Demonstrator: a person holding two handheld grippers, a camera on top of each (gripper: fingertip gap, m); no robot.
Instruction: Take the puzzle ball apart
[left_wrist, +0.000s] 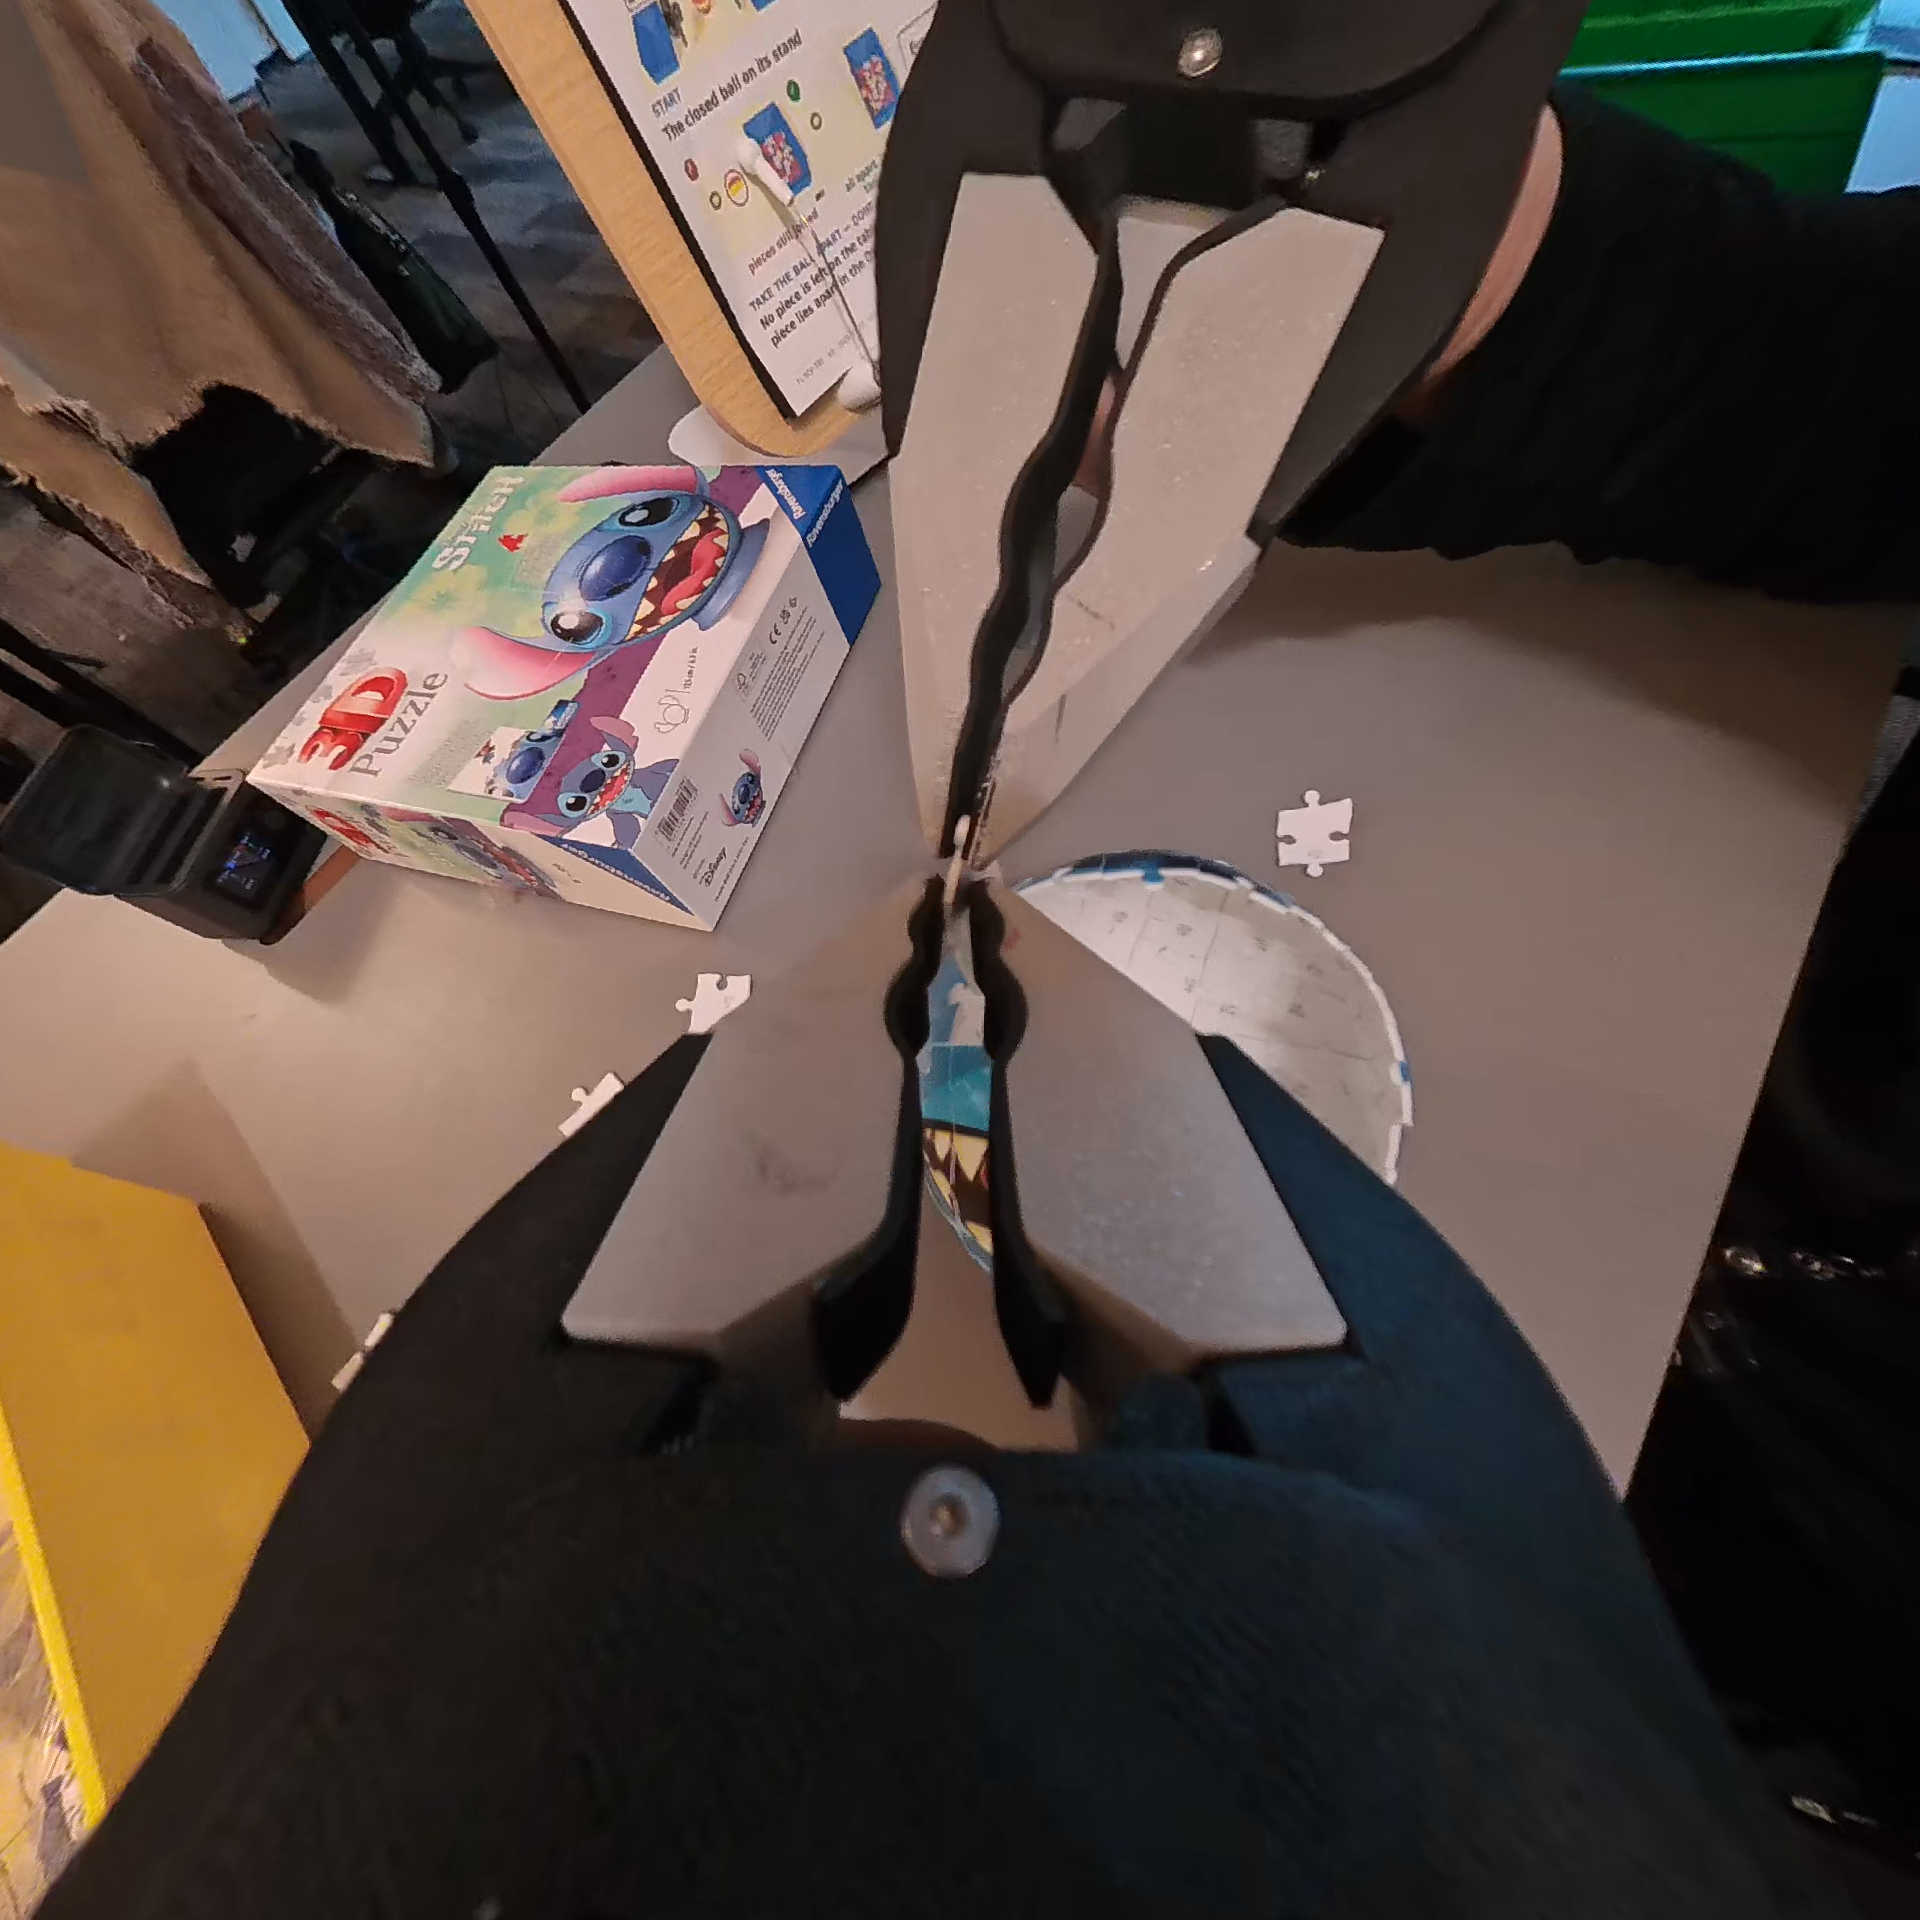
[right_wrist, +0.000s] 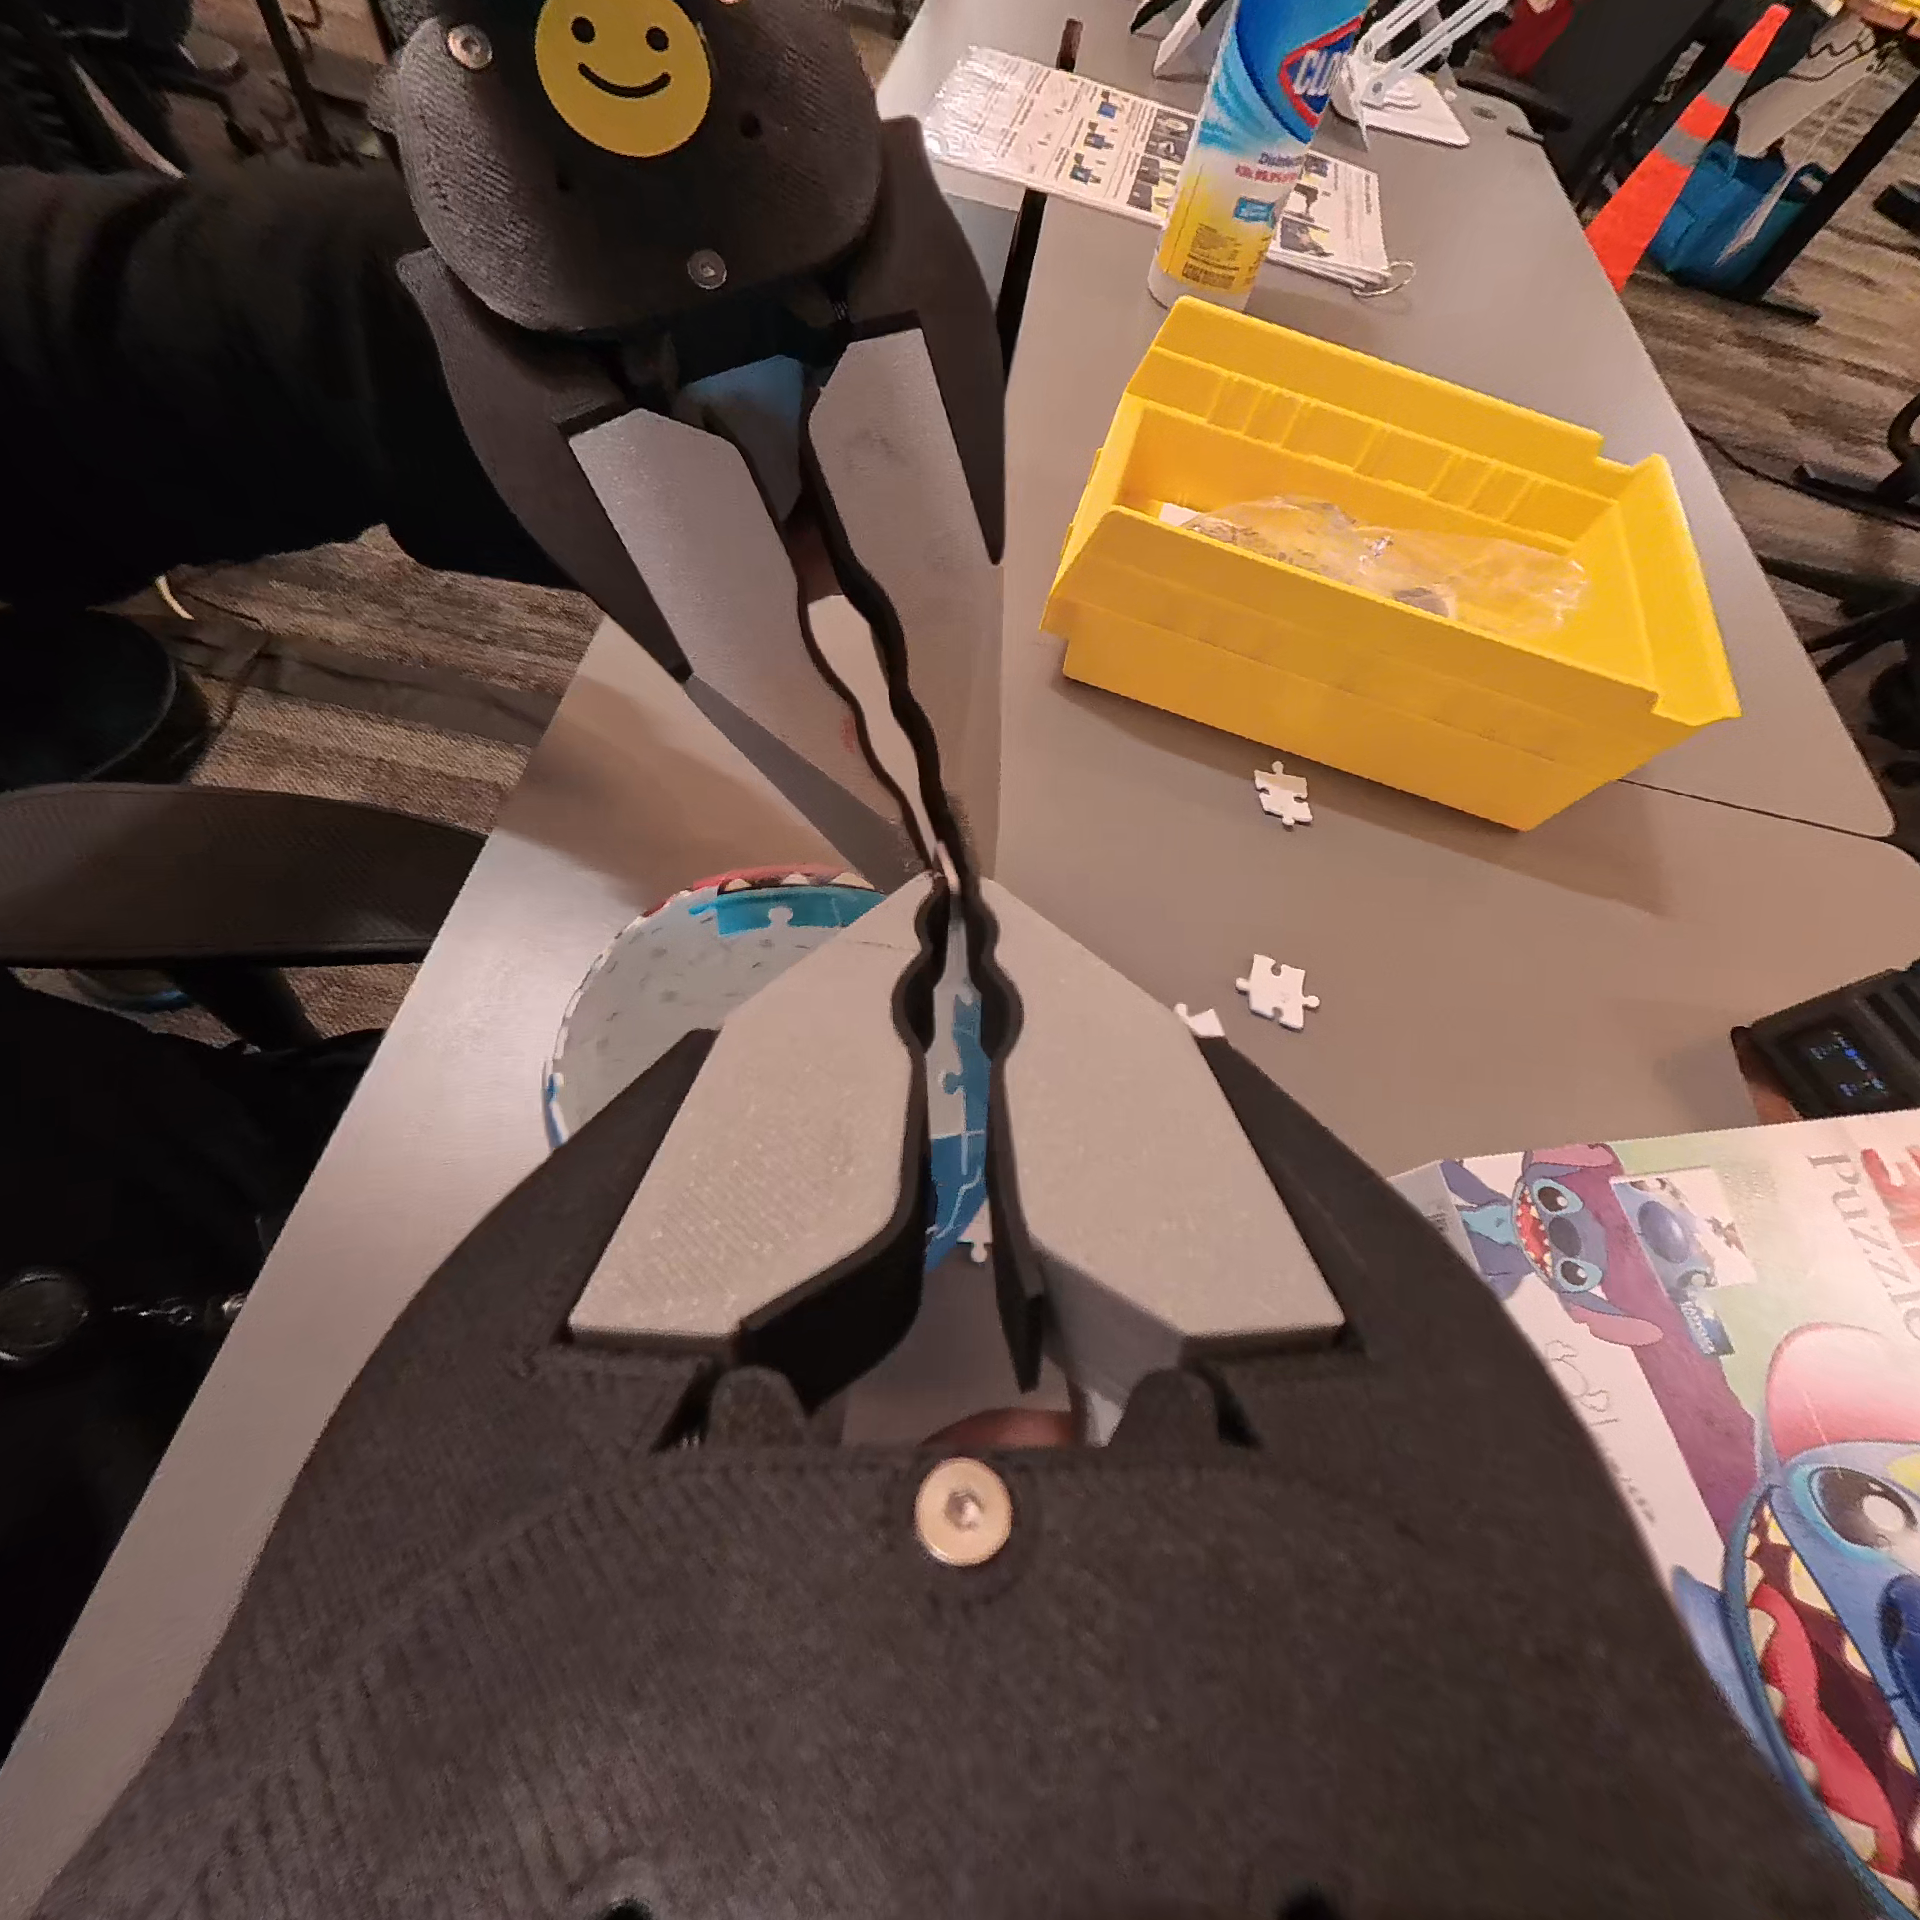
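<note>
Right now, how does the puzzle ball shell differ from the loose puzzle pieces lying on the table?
The puzzle ball shell is still many pieces joined into a curved open bowl; each loose piece lies flat and alone on the table. The shell shows blue printed outside and a pale inside; the loose pieces show only pale white faces. The shell is far bigger than any single piece. Both rest on the same grey table, near the two grippers' meeting tips.

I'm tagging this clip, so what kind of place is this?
Probably an office or lab workspace set up for recording: long grey tables, an instruction board propped by the puzzle box, a yellow parts bin, and carpet with office chairs.
</note>
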